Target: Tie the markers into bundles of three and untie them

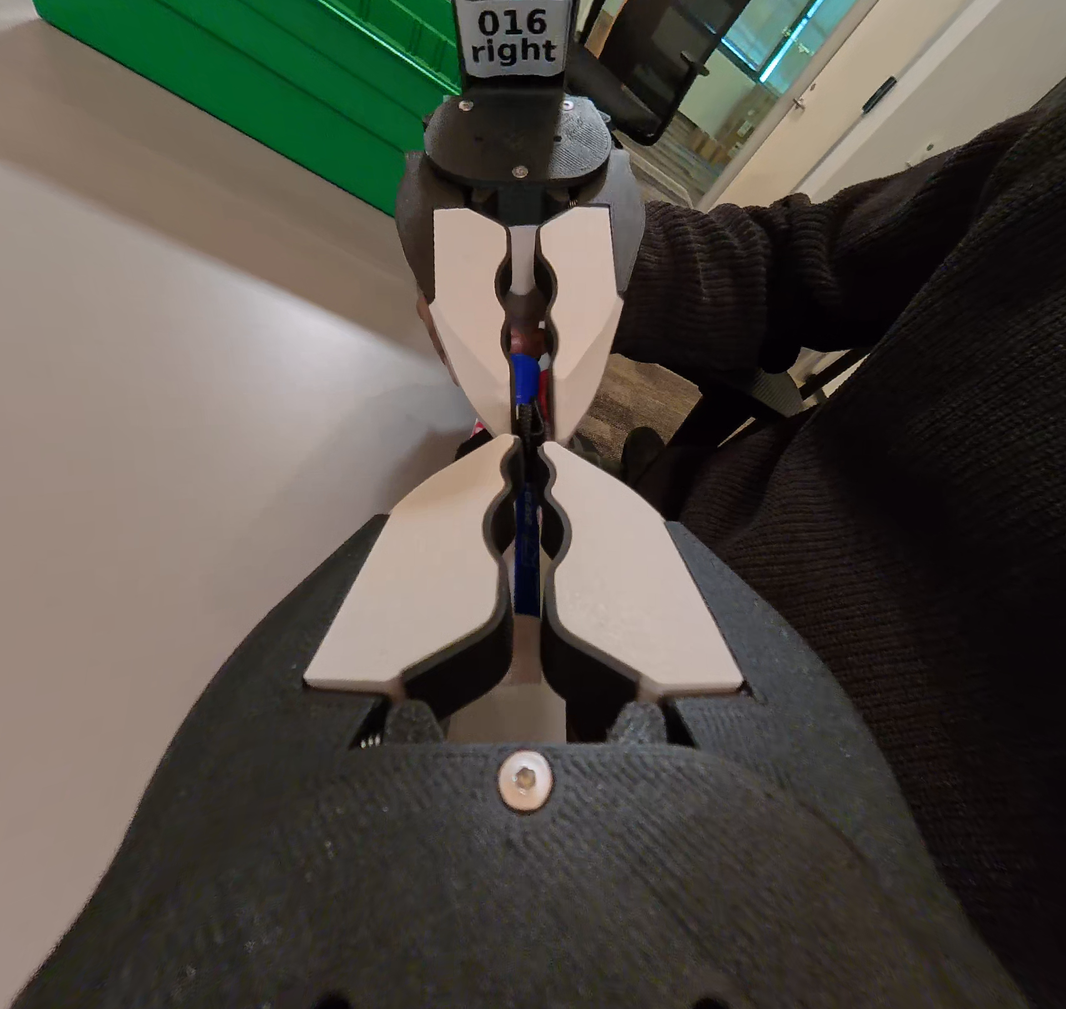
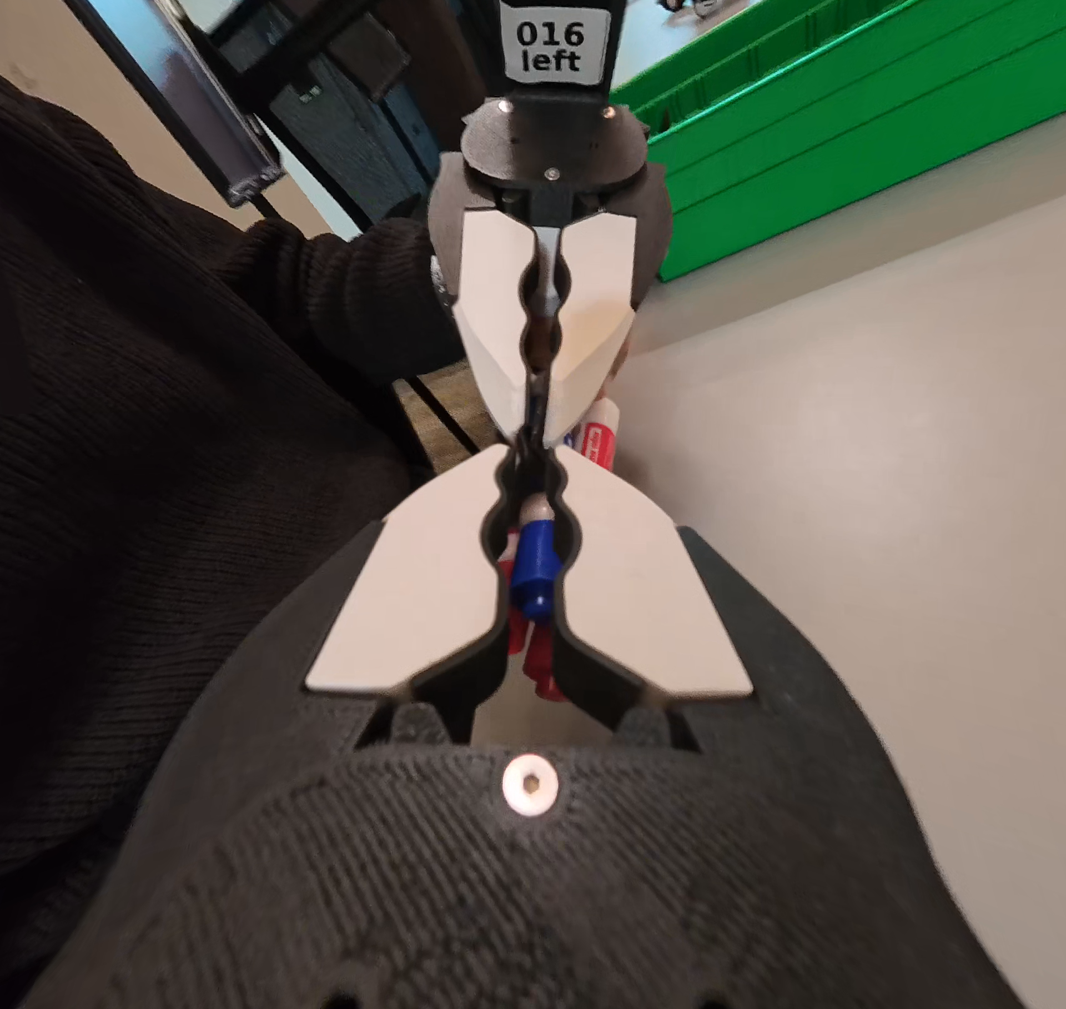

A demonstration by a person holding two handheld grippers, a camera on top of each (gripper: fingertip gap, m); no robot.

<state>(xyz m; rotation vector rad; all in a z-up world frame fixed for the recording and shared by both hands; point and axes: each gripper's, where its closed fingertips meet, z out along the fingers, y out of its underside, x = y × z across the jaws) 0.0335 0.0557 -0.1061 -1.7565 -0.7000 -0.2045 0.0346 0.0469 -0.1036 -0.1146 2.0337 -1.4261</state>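
Observation:
My two grippers meet tip to tip over a pale table point(image 1: 173, 404). In the left wrist view my left gripper point(image 1: 528, 449) is shut, its tips pinching a thin black cord-like pull point(image 1: 532, 421). A blue strip point(image 1: 528, 560) shows through the gap between its fingers. The right gripper point(image 1: 533, 433) faces it, with a blue marker cap point(image 1: 524, 372) behind its gap. In the right wrist view my right gripper point(image 2: 530, 453) is shut on the same black pull point(image 2: 526, 465). A blue marker point(image 2: 536, 571) and red markers point(image 2: 539, 664) lie beneath it. A white marker with a red label point(image 2: 600, 442) lies beside the left gripper point(image 2: 533, 433).
Stacked green plastic bins point(image 1: 231, 58) stand on the table behind the grippers and also show in the right wrist view point(image 2: 865, 116). A person's dark knitted sleeve point(image 1: 865, 404) fills one side of each view point(image 2: 144, 346). A black office chair point(image 1: 663, 58) stands beyond the table edge.

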